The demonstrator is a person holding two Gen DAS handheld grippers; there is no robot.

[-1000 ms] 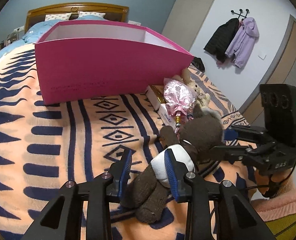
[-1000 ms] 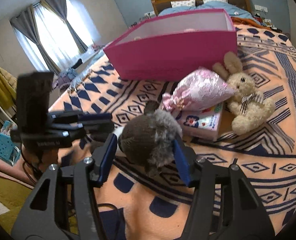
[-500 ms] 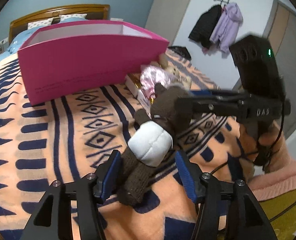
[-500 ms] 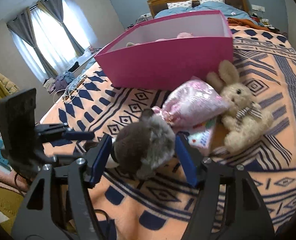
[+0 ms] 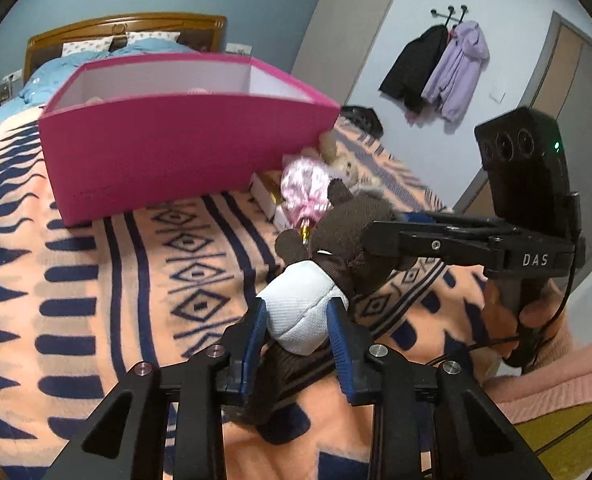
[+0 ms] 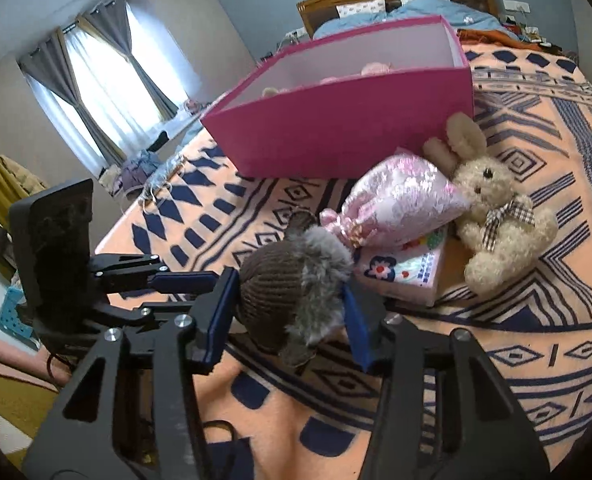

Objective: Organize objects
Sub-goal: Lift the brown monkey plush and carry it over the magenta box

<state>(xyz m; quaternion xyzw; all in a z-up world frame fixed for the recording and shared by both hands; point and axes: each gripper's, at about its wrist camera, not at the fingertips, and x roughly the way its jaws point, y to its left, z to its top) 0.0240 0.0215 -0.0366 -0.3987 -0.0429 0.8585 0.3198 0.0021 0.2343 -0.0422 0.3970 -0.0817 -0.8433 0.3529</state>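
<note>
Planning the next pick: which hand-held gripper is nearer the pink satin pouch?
Right. The right hand-held gripper, gripping the brown plush toy's head, is beside the pouch; the left grips its white body, farther back.

Two plush toys [image 6: 296, 280] [image 6: 492, 216], one pink box [image 6: 336, 136], one pouch [image 6: 400, 204].

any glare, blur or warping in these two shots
Left wrist view: fisheye bends the pink box and door frame, corners are black, and light is even and dim; the brown toy looks sharp. Right wrist view: the window is blown out white, the bed's edges curve, and the bunny is crisp.
</note>
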